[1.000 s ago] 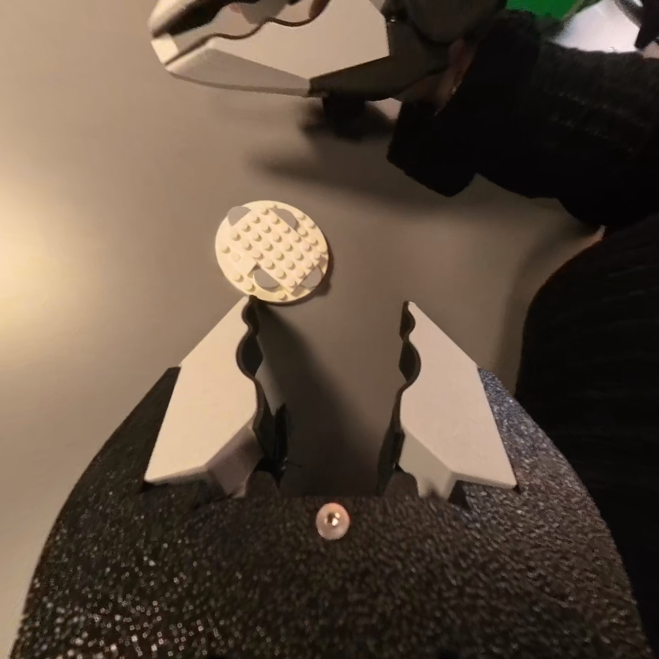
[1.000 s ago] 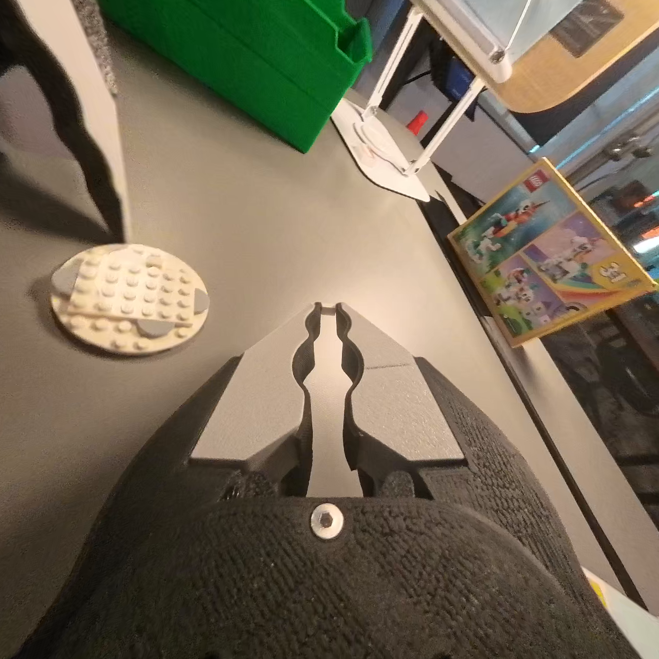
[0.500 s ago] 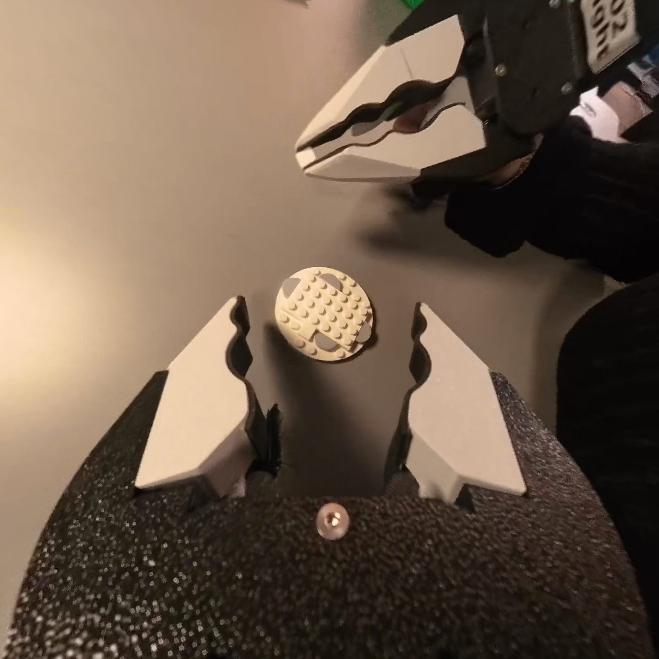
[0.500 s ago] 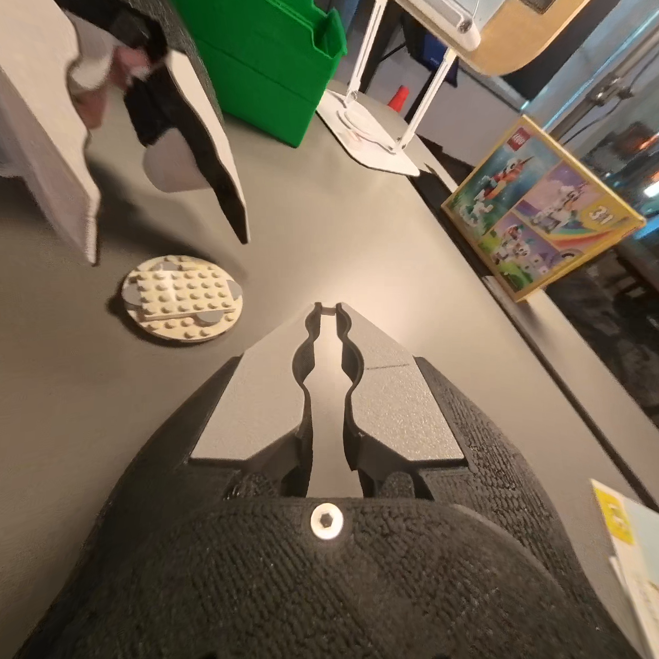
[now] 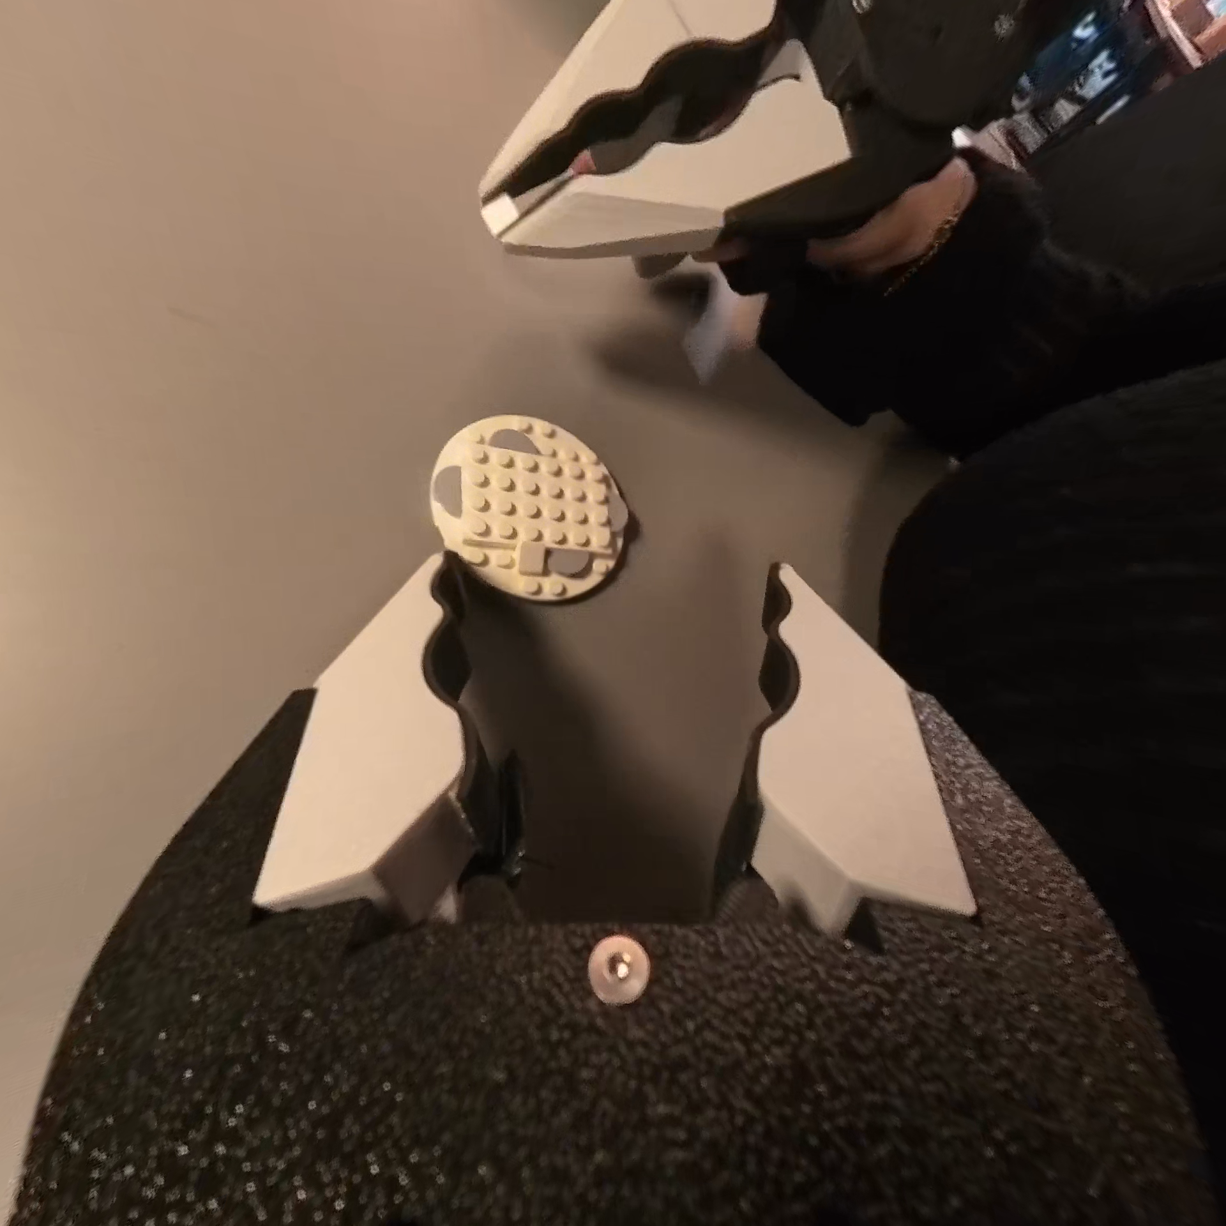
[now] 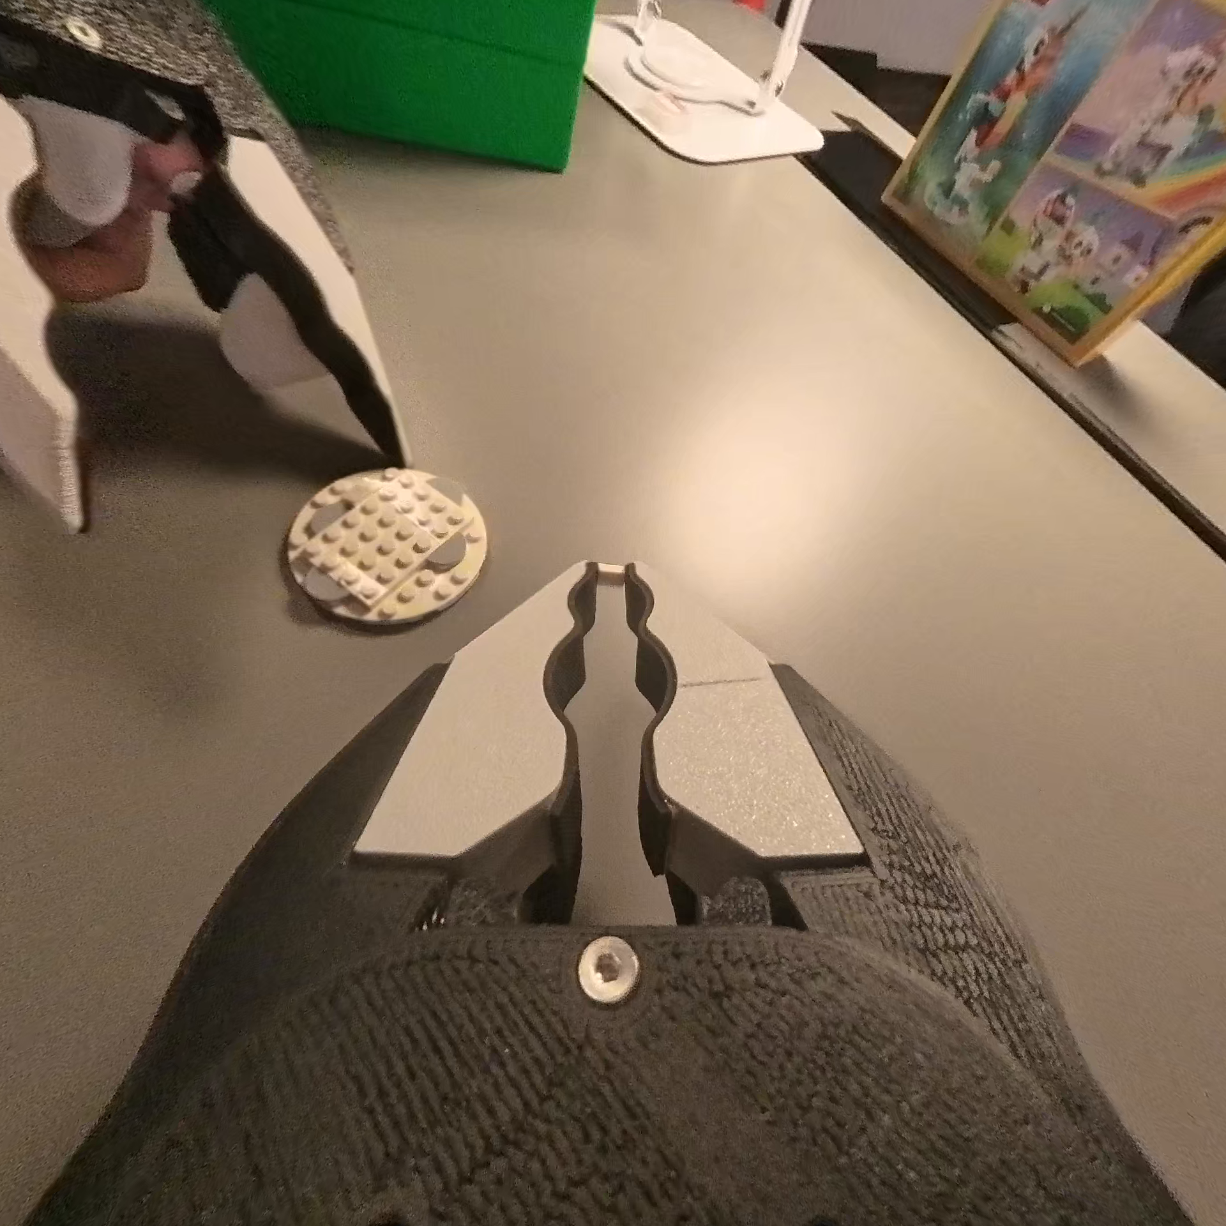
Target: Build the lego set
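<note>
A round cream lego plate with a square cream plate and grey tiles on top lies flat on the grey table; it also shows in the right wrist view. My left gripper is open and empty just short of the plate, its left fingertip at the plate's near edge. It shows at the upper left of the right wrist view. My right gripper is shut on a small white lego piece held at its tips, to the right of the plate and above the table. It shows in the left wrist view.
A green bin stands at the back of the table, with a white lamp base beside it. A colourful lego box stands at the far right edge. A person's black sleeve fills the right side.
My left gripper has come down closer to the round plate, which now sits by its left fingertip. My right gripper has swung nearer the plate, still shut on the small white piece.
</note>
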`<state>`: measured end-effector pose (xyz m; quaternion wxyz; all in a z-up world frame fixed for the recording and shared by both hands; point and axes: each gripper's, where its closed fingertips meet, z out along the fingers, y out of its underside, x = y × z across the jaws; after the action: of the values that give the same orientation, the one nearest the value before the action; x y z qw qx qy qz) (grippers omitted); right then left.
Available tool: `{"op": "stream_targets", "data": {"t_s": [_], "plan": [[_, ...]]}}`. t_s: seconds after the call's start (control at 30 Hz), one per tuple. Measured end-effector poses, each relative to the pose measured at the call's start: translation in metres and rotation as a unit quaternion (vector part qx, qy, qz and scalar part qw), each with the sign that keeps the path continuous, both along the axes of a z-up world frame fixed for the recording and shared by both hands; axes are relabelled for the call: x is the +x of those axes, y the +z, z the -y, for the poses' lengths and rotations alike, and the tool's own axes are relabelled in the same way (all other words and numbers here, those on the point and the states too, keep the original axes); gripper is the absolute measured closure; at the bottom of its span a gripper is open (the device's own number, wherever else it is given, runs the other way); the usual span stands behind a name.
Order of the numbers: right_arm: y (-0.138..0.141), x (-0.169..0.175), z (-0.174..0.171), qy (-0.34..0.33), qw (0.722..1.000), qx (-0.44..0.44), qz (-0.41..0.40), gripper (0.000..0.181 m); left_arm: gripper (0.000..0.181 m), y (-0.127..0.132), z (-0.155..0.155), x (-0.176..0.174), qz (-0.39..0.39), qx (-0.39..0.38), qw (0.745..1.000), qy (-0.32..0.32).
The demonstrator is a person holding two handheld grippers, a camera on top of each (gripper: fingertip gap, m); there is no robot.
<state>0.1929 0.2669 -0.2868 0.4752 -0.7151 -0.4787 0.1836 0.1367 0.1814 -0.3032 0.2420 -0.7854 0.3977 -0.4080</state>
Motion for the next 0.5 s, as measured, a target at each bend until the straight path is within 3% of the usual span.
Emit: {"op": "stream_targets", "data": {"t_s": [0.07,0.17,0.27,0.37,0.5], "plan": [[0.0,0.004,0.004,-0.02,1.0,-0.012,0.0,0.175,0.096,0.002,0.016,0.004,0.004,-0.017,1.0,-0.025],[-0.001,0.009,0.014,-0.045,0.998,-0.039,-0.007,0.174,0.113,0.005,0.031,0.008,0.004,-0.011,0.997,-0.07],[-0.002,0.008,0.033,-0.049,0.996,-0.078,-0.015,0.175,0.101,0.006,0.008,0.009,-0.008,0.069,0.996,-0.049],[-0.005,0.006,0.054,-0.039,0.993,-0.108,-0.012,0.175,0.087,0.005,0.0,0.017,-0.018,0.133,0.986,-0.099],[-0.007,0.01,0.064,-0.045,0.994,-0.103,0.0,0.175,0.086,-0.014,-0.009,0.025,-0.073,0.18,0.965,-0.175]]}}
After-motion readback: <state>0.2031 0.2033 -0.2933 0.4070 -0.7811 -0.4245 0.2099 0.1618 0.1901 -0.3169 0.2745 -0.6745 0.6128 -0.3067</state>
